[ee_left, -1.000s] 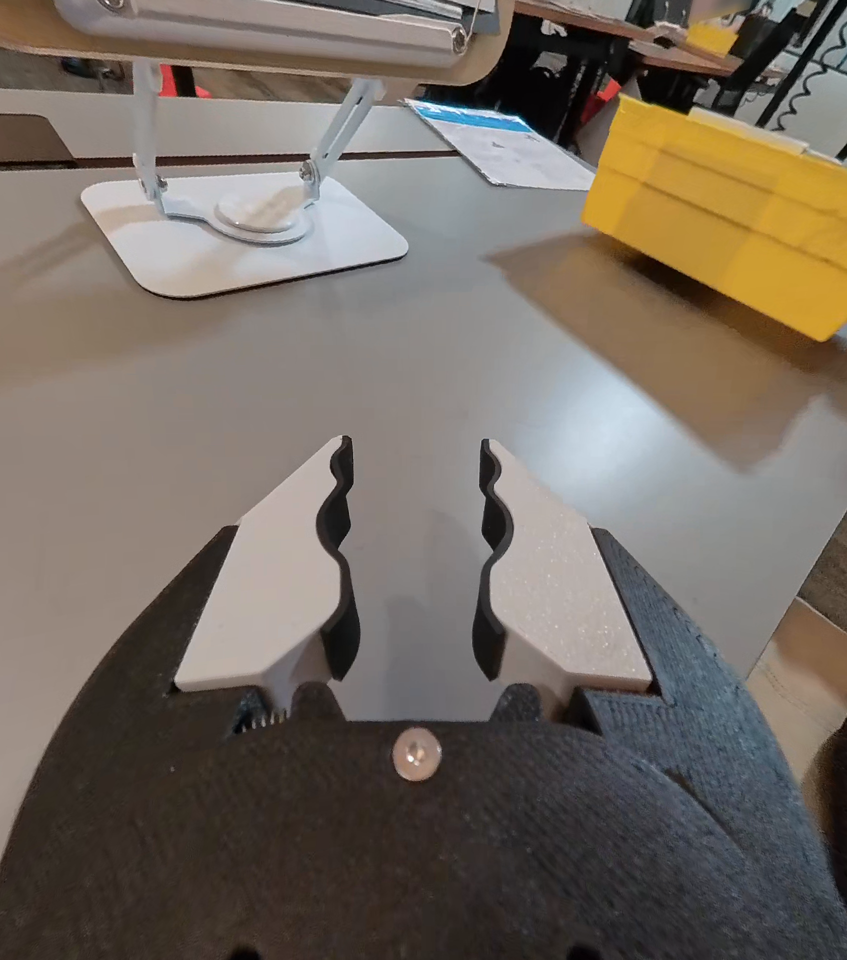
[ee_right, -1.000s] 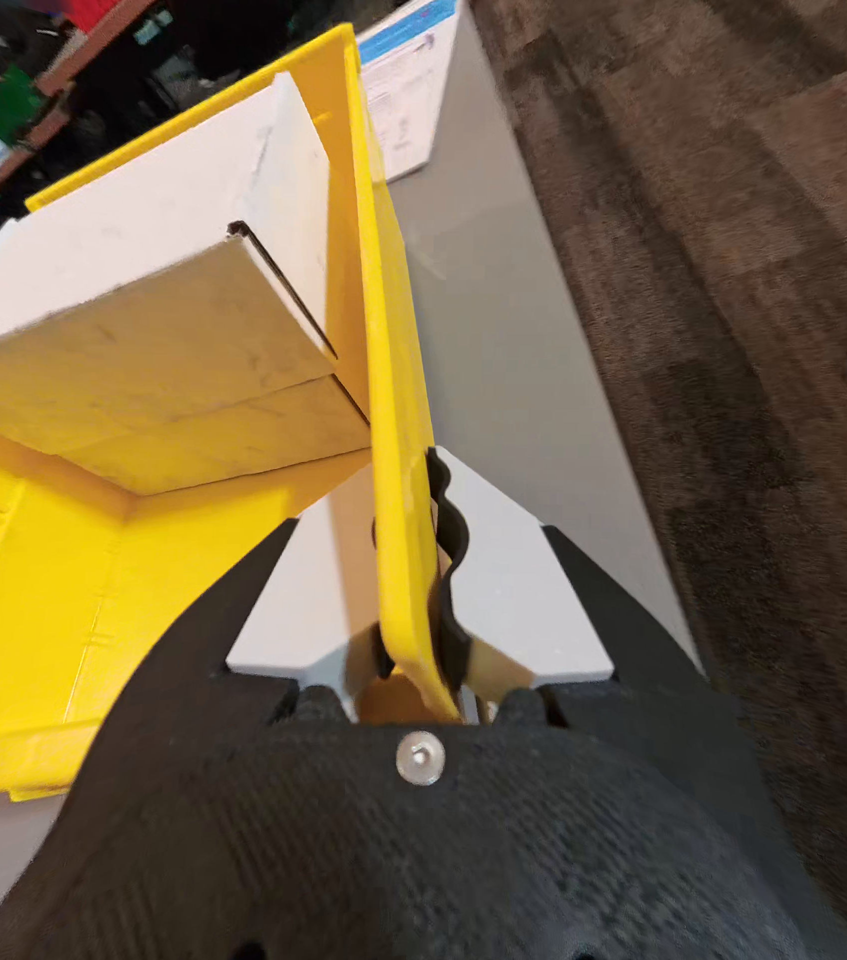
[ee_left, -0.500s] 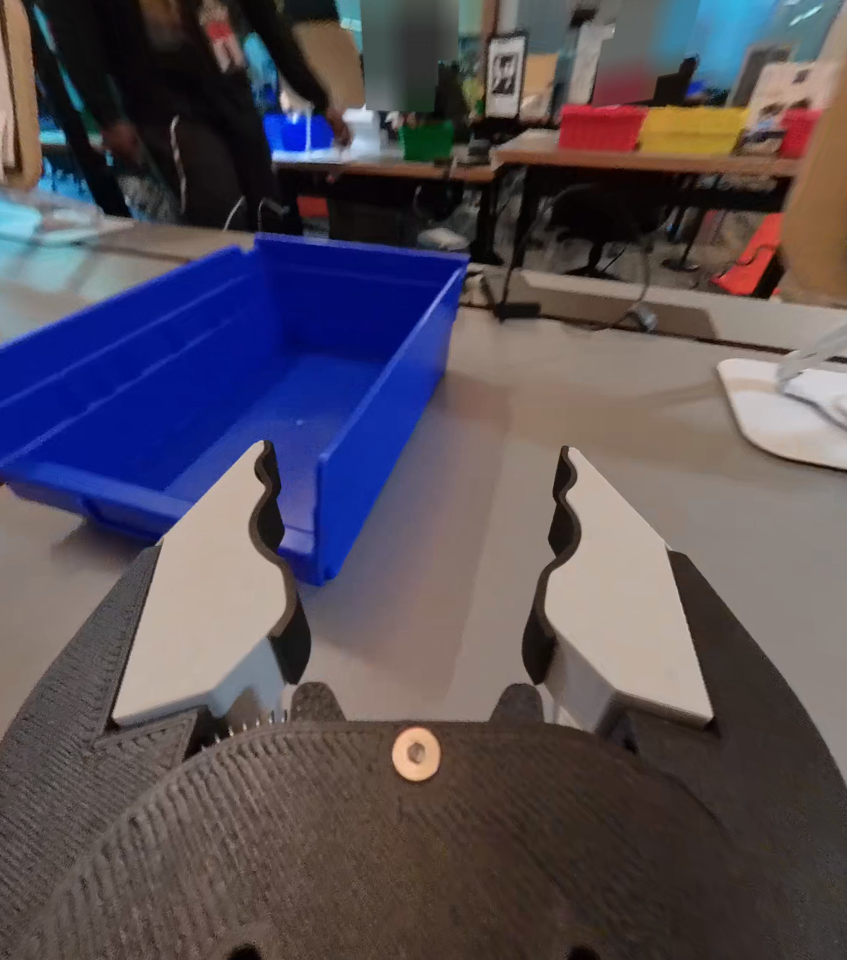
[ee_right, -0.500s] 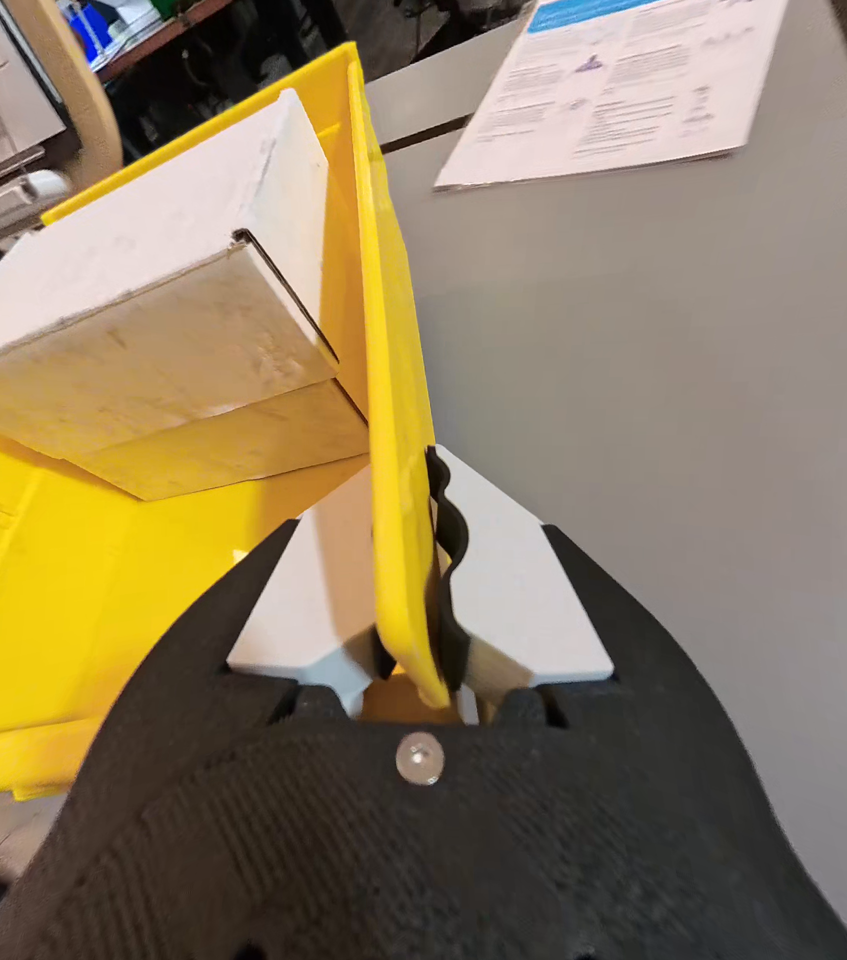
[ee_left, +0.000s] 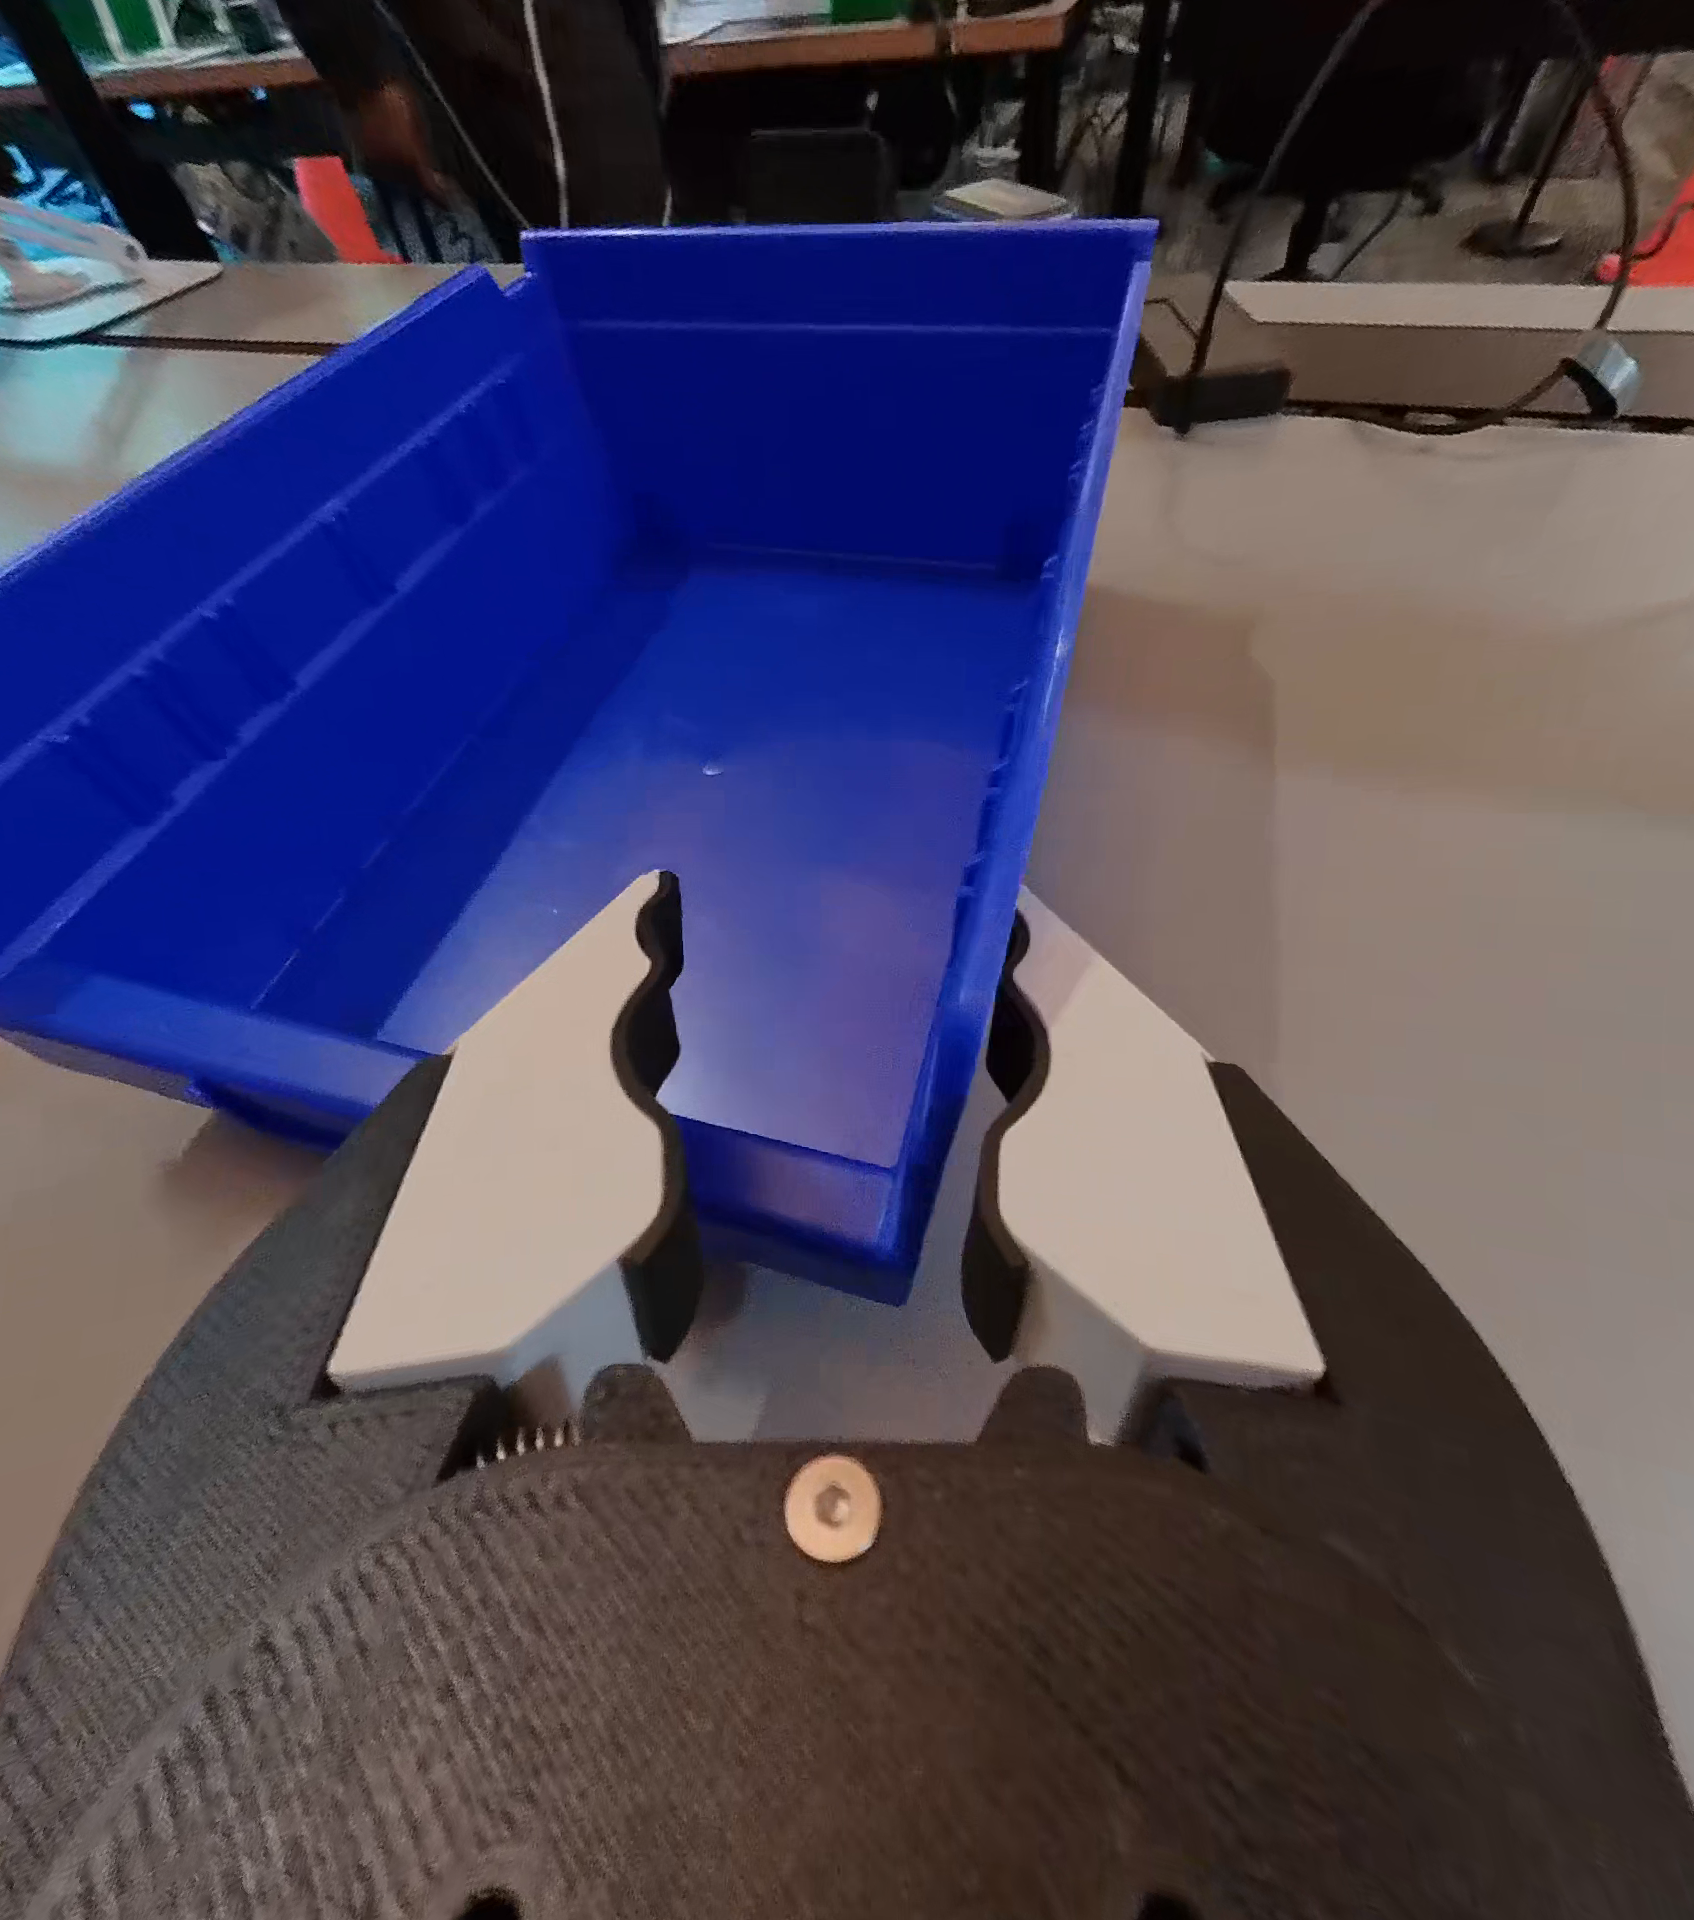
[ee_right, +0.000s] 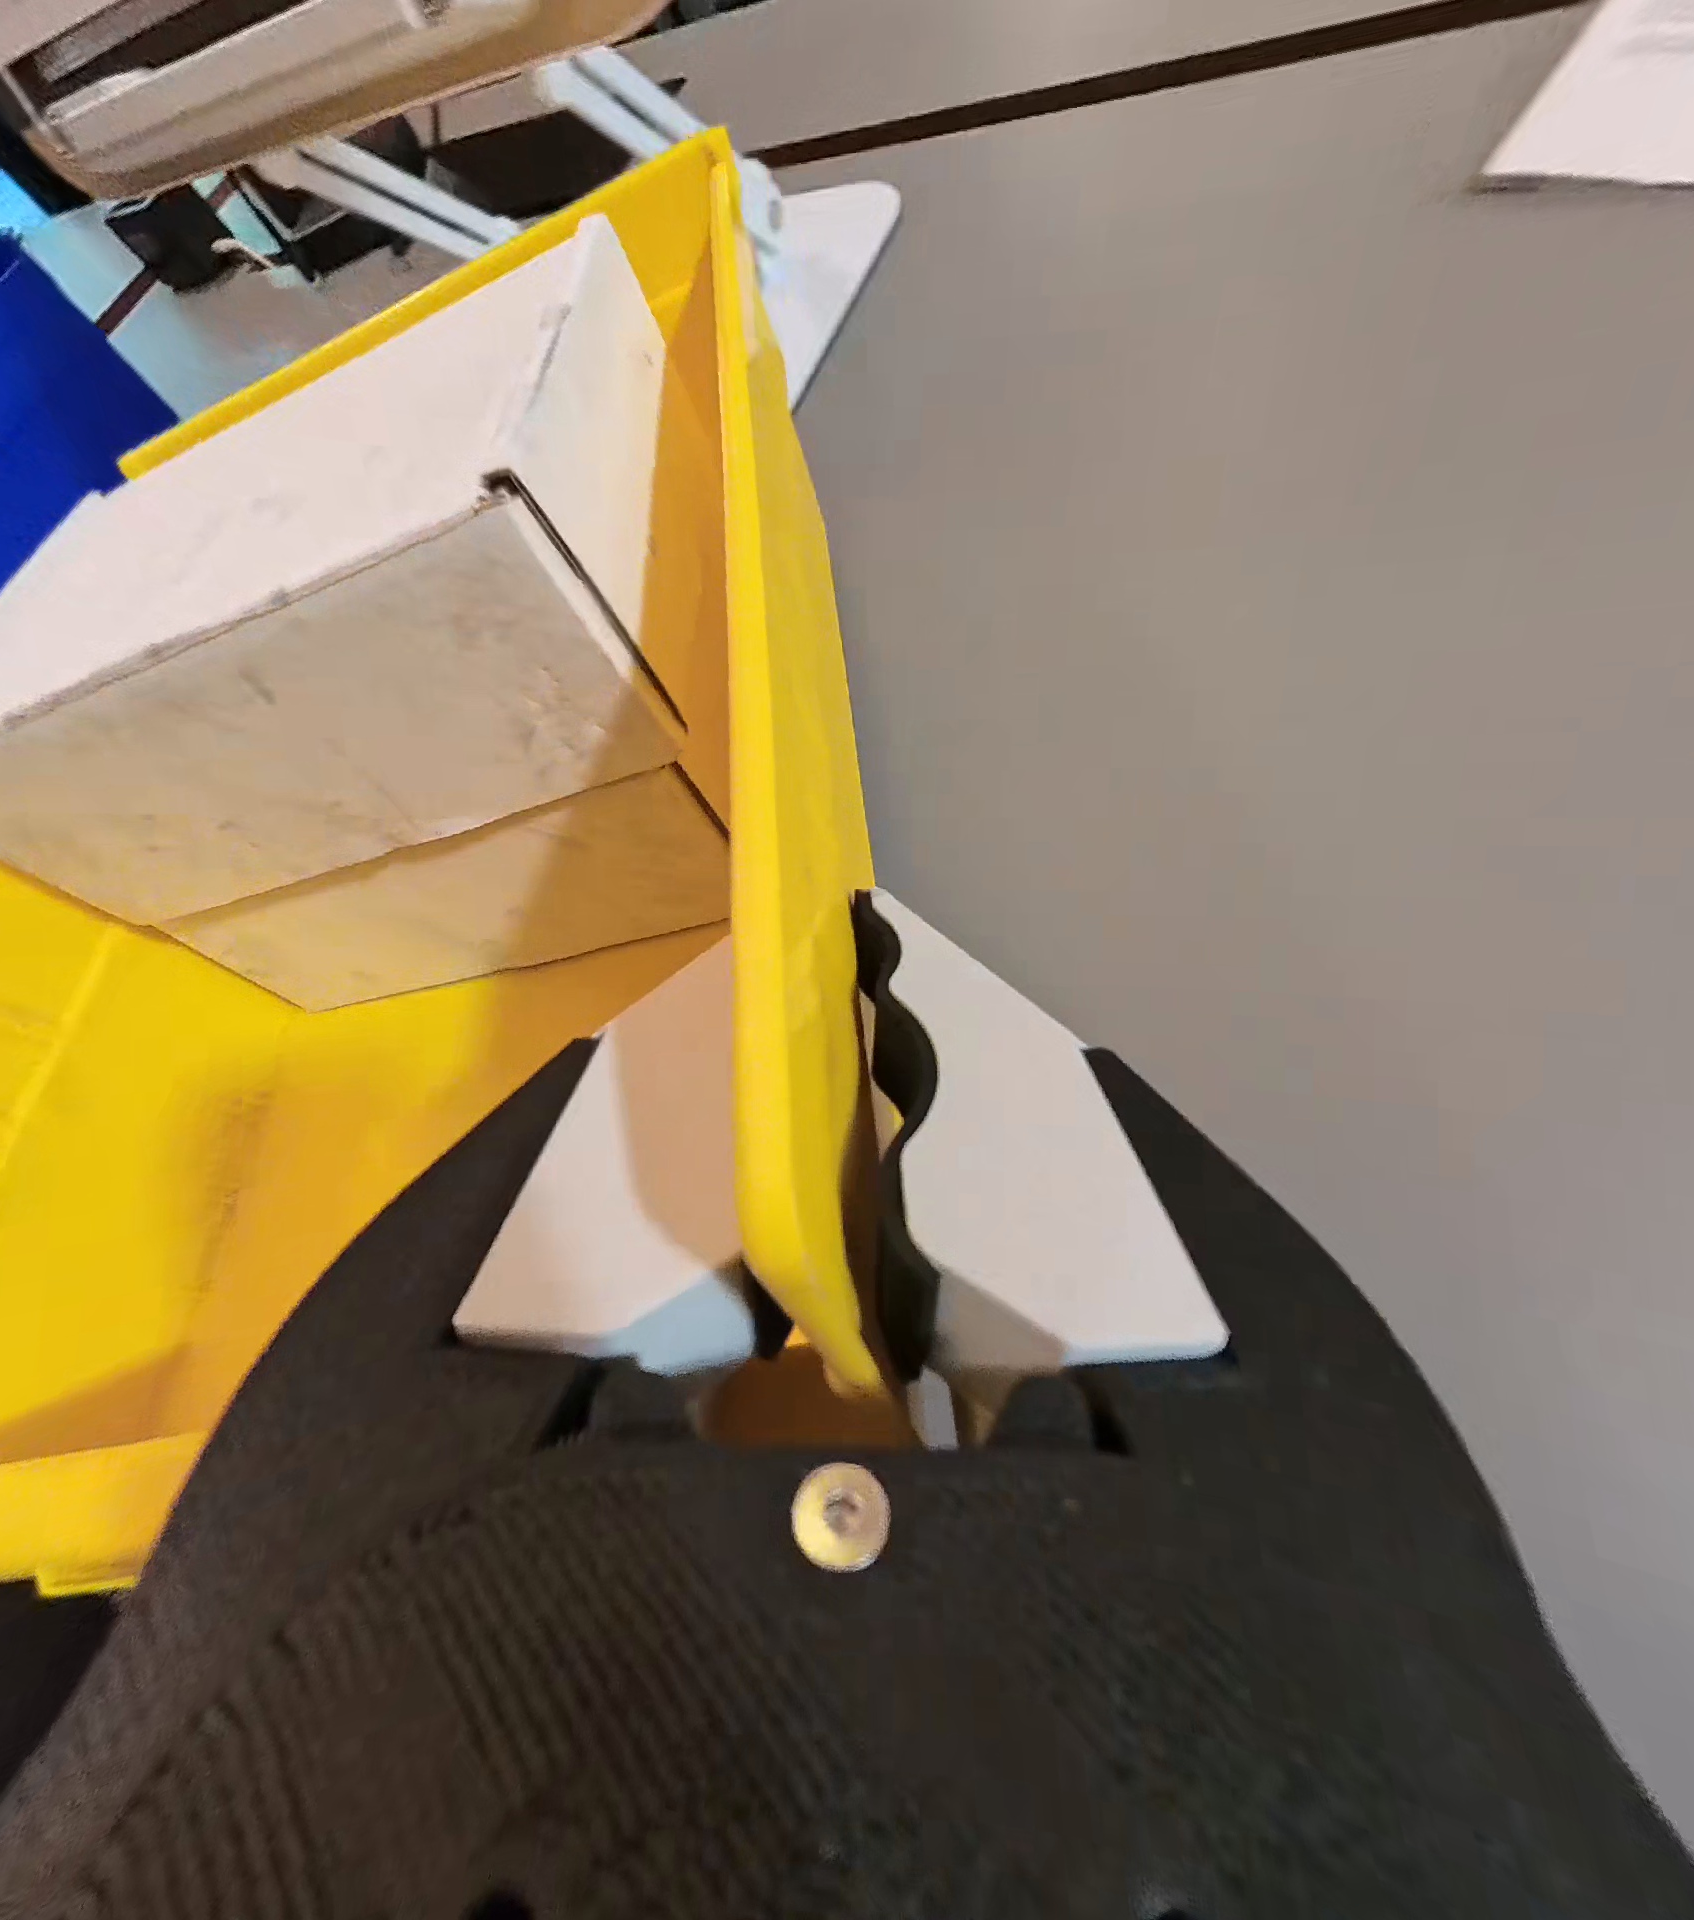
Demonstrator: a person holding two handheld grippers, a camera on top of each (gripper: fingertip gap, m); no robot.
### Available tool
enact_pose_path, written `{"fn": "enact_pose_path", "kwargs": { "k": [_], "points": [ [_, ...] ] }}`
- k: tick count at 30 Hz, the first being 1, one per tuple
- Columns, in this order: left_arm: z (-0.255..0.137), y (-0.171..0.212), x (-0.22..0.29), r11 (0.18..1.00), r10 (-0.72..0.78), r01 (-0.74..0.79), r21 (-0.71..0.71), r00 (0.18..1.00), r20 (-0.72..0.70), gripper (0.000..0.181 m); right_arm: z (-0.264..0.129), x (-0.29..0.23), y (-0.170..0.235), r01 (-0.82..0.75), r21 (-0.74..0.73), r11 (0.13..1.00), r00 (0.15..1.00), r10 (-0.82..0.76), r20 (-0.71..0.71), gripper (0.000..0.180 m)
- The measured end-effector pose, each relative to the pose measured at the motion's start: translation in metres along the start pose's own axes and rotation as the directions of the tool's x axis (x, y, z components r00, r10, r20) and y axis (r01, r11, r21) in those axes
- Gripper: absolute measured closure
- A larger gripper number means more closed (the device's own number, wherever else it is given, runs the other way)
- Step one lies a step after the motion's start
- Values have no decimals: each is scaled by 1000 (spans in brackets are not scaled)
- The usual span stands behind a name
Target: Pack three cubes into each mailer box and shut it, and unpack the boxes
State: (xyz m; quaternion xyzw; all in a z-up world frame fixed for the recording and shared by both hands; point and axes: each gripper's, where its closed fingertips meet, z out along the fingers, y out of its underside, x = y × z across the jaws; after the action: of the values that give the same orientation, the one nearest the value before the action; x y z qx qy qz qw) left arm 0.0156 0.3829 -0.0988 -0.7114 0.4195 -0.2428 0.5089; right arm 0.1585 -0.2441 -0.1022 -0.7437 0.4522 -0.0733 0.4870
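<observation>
Yellow plastic fills the right wrist view: the right gripper (ee_right: 812, 1132) is pinched on the side wall of a yellow bin (ee_right: 781, 790), one finger inside the bin and the other (ee_right: 1030, 1164) outside it, with the grey table (ee_right: 1342, 727) beyond. Two white mailer boxes (ee_right: 303, 665), both shut, sit stacked in the far part of that bin, the upper one reaching above the rim. No cubes show in either view.

To the left, the left gripper (ee_left: 827, 1101) stands spread around the near right corner of a blue bin (ee_left: 199, 727), one finger inside and the other just outside the right wall, neither yet pressing it. The blue bin holds nothing that can be seen. A white stand (ee_right: 822, 249) rests on the table beyond the yellow bin, and a sheet of paper (ee_right: 1653, 94) lies at the far right.

The risks appear to lie in the grips. A thin wall held on one side only could flex or slip from the pads, and if the yellow bin tips, the stacked boxes may slide or the top one topple over the rim. On the left, closing off-centre at the corner could skid the light blue bin across the smooth table instead of catching it.
</observation>
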Motion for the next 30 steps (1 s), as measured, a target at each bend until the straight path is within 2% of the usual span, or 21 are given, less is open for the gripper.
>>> {"fn": "enact_pose_path", "kwargs": {
  "k": [2, 3, 4, 6, 9, 16, 19, 25, 30],
  "points": [
    [0, -1, 2, 999, 33, -33, 0, 999, -15, 132, 9, -16, -1, 15, -1, 1000, 1000, -15, 16, 177],
    [-1, -4, 8, 996, 84, -84, 8, 996, -39, 147, 14, -23, -1, 26, -2, 1000, 999, -26, 25, 177],
    [-2, -5, 16, 990, 138, -137, 13, 988, -65, 171, 20, -31, 0, 38, -5, 999, 999, -38, 33, 177],
    [-2, -7, 27, 990, 141, -141, 11, 984, -105, 180, 30, -47, 1, 55, -10, 998, 997, -54, 60, 177],
    [-6, -13, 25, 991, 131, -131, 9, 985, -112, 180, 43, -71, 3, 84, -18, 996, 992, -82, 96, 177],
    [-40, -54, 5, 993, 92, -82, 83, 988, -123, 179, 88, -131, 3, 102, -15, 995, 984, -99, 151, 176],
    [-57, -66, -10, 989, 111, -99, 109, 988, -103, 179, 121, -167, 6, 78, 28, 997, 987, -81, 142, 176],
    [-107, -117, -60, 971, 71, -72, 228, 997, 9, 179, 192, -254, 1, 35, 56, 998, 989, -42, 141, 175],
    [-142, -141, -89, 958, 71, -87, 274, 995, 69, 179, 250, -329, -10, -27, 81, 996, 986, 13, 164, 164]
  ]
}}
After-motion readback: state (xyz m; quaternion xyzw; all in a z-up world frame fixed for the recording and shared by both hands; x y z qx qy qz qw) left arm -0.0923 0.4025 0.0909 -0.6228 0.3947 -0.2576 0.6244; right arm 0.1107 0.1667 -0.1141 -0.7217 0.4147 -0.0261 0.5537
